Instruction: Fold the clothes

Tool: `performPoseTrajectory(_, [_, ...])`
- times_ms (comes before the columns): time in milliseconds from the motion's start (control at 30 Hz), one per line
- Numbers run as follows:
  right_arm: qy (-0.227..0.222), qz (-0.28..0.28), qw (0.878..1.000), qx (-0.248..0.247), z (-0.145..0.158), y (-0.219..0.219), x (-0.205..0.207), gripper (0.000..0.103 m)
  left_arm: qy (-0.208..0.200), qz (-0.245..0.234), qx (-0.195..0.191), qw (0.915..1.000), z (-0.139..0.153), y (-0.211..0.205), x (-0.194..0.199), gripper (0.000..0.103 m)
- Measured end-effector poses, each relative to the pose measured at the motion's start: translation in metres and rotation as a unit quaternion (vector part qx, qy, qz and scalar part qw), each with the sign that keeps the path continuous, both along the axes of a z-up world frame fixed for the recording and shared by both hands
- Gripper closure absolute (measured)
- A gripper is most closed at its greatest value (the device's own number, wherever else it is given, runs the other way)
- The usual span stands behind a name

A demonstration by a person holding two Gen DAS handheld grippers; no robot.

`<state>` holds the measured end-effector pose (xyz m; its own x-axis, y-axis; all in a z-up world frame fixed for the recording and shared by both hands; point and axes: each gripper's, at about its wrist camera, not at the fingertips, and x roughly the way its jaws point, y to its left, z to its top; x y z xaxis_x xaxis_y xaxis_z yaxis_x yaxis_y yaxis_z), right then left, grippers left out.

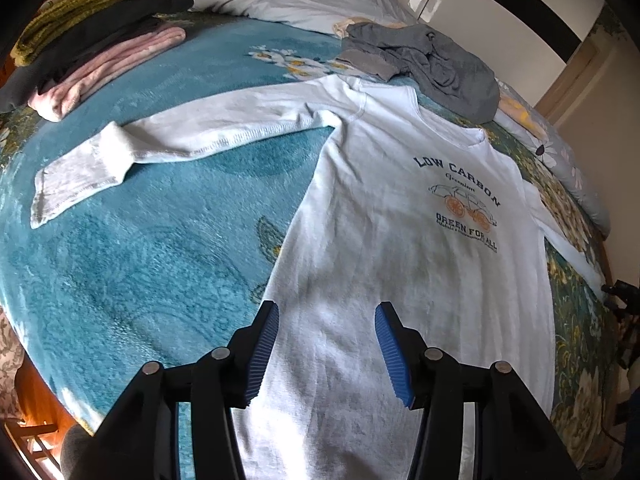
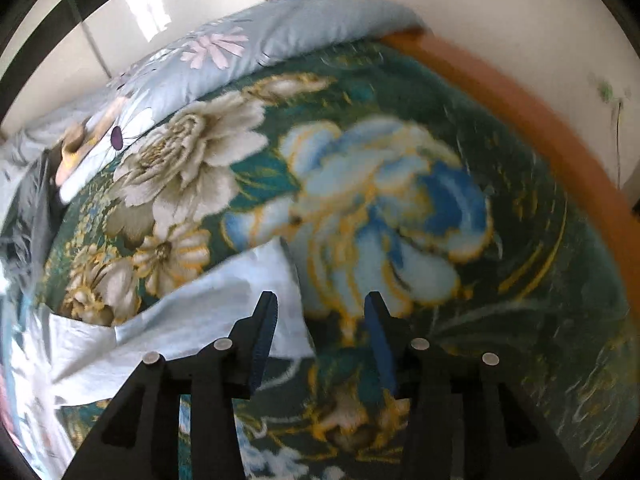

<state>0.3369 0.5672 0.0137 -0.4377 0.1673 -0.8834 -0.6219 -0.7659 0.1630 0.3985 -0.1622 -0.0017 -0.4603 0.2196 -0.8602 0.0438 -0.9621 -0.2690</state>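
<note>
A white long-sleeved shirt (image 1: 400,248) with "LOW CARBON" print lies flat, face up, on the blue flowered blanket (image 1: 152,248). Its left sleeve (image 1: 168,144) stretches out to the left. My left gripper (image 1: 326,344) is open and empty, hovering over the shirt's lower body. In the right wrist view the shirt's other sleeve (image 2: 192,312) lies on the blanket, its cuff end near the gripper's left finger. My right gripper (image 2: 320,340) is open and empty just above the cuff and blanket.
A stack of folded clothes (image 1: 92,36), green, dark and pink, sits at the back left. A crumpled grey garment (image 1: 432,68) lies beyond the shirt's collar. A pale flowered duvet (image 2: 256,52) lines the far side. The wooden bed edge (image 2: 540,120) curves at the right.
</note>
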Motion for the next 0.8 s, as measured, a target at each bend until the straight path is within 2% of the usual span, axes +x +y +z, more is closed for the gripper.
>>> performPoseTrajectory(67, [0.011, -0.009, 0.999, -0.03, -0.011, 0.002, 0.005, 0.056, -0.003, -0.003, -0.003, 1.0, -0.002, 0.001, 0.0, 0.049])
performPoseTrajectory(167, [0.023, -0.03, 0.999, -0.034, -0.013, -0.002, 0.005, 0.054, -0.001, 0.0, -0.003, 1.0, -0.001, 0.001, 0.001, 0.049])
performPoseTrajectory(233, [0.032, -0.033, 0.998, -0.046, -0.011, -0.007, 0.001, 0.057, 0.001, 0.003, 0.0, 1.0, 0.0, 0.0, 0.001, 0.049])
performPoseTrajectory(300, [0.042, -0.027, 0.996, -0.068, -0.013, -0.013, -0.004, 0.085, 0.003, 0.003, 0.0, 1.0, 0.002, 0.0, 0.002, 0.049])
performPoseTrajectory(367, [0.038, -0.025, 0.997, -0.067, -0.013, -0.022, -0.007, 0.095, 0.005, 0.002, -0.001, 1.0, 0.004, -0.001, 0.003, 0.049])
performPoseTrajectory(567, [0.052, -0.012, 0.998, 0.017, 0.023, -0.038, 0.007, 0.097, 0.012, 0.018, 0.01, 0.9997, 0.008, -0.014, 0.006, 0.049])
performPoseTrajectory(667, [0.035, -0.014, 0.999, 0.014, 0.018, -0.034, 0.017, 0.097, 0.009, 0.021, 0.02, 0.9995, 0.006, -0.019, 0.007, 0.049])
performPoseTrajectory(800, [0.026, -0.047, 0.998, -0.017, -0.006, -0.024, 0.027, 0.097, 0.016, 0.013, 0.015, 0.9997, 0.012, -0.02, 0.014, 0.049])
